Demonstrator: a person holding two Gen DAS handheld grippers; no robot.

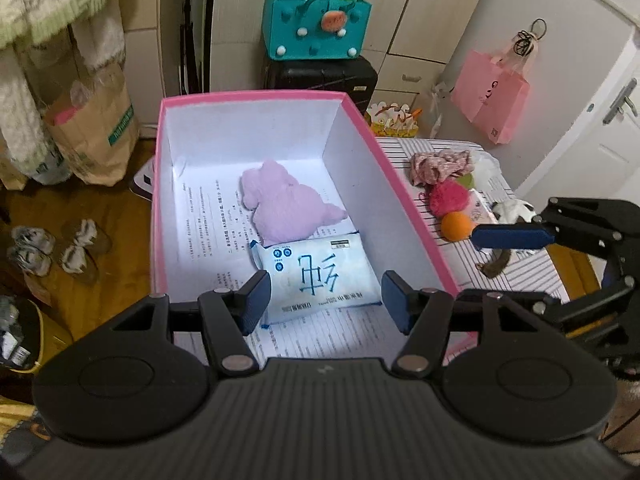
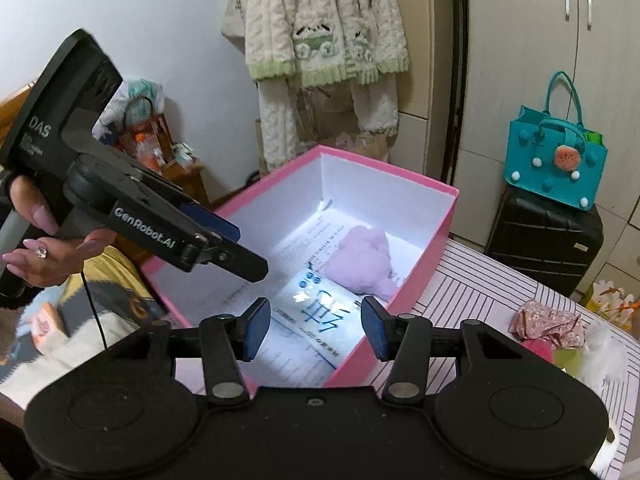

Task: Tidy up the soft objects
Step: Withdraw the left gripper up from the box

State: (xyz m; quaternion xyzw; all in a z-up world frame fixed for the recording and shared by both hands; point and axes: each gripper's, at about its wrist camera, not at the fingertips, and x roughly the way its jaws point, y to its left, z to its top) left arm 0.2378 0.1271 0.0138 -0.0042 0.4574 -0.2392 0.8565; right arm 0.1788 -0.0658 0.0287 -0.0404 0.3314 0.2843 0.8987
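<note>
Left wrist view, left to right: pink box (image 1: 256, 98) centre frame, open top. Inside it, lilac plush (image 1: 286, 208) toward the far end, wipes pack (image 1: 316, 276) just in front, touching it. Left tool (image 1: 324, 302) hangs above the pack, jaws spread, nothing pinched. Right of the box, on the striped counter (image 1: 516, 276): floral scrunchie (image 1: 438, 166), pink pompom (image 1: 448, 198), orange ball (image 1: 456, 226), possibly a black-and-white plush at the blurred edge. Right tool (image 2: 316, 326) spread too, empty, over the box's near end.
</note>
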